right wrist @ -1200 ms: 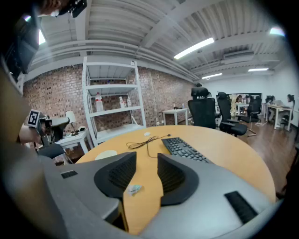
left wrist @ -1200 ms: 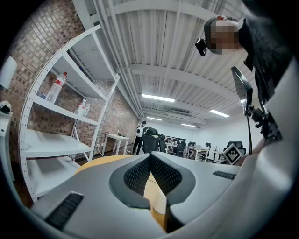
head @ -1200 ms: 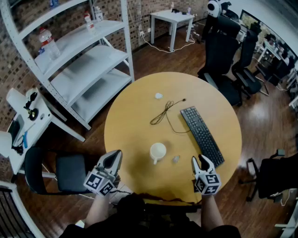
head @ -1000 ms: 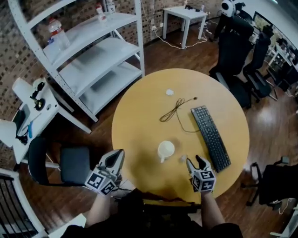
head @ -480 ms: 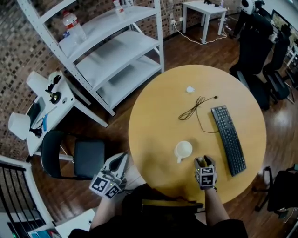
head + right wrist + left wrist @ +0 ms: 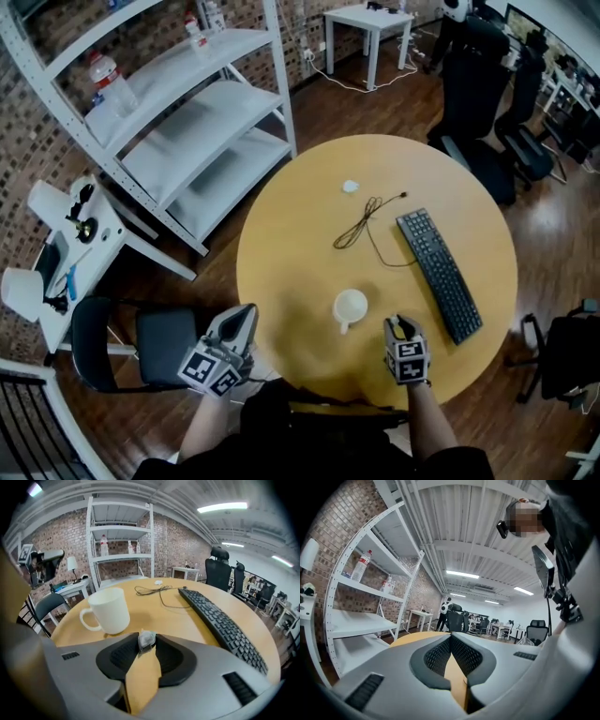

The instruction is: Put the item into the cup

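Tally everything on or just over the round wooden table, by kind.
White ceramic mug: 1
Black keyboard: 1
Black tangled cable: 1
Small white lump, far side: 1
Small pale wrapped item: 1
Total: 5

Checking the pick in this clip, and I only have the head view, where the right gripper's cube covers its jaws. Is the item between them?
Observer: Yes. The right gripper is closing its jaws, and the item is wedged between their tips.
Operator: What does it look like?
Observer: Small, whitish and crinkled, like a wrapper.
Operator: And the left gripper's jaws?
Observer: The left gripper has its jaws together, with nothing between them.
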Available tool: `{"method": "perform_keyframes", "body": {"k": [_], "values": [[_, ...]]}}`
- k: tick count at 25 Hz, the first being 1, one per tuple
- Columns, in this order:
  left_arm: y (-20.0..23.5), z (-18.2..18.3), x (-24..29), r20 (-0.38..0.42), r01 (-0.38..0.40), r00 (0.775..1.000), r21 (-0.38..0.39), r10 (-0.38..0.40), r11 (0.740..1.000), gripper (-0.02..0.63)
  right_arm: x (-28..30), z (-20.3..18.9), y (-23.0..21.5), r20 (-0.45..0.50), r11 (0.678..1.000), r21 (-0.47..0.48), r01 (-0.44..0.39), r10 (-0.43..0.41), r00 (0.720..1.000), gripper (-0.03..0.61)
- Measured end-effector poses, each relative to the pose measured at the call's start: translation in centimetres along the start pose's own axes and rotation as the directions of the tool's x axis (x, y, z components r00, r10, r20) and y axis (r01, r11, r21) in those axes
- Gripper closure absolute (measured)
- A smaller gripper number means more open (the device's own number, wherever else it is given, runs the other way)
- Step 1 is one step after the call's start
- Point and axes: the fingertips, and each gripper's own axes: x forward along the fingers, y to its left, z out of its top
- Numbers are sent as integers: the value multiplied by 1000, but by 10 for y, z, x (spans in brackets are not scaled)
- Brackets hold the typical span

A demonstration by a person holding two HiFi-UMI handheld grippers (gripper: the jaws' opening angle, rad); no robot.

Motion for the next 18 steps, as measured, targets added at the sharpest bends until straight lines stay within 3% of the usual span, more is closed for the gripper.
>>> {"method": "perform_keyframes", "body": {"k": [4,9,13,18], "values": [[1,2,9,24,26,999,-13,-26,1000,621,-33,60,0,166,1000,-13,0,2,986,460],[11,6,3,54,12,998,-21,-11,1000,621,-59,133,29,323,996,-59,-67,83,943,460],[27,6,-13,63,-28,998,-26,30,999,621,-53,154,61,332,986,-108,-123,153,931,460],[46,0,-42,67,-86,994,-46,89,995,621,-35,146,93,275,975,-136,-178,210,938,460]]}}
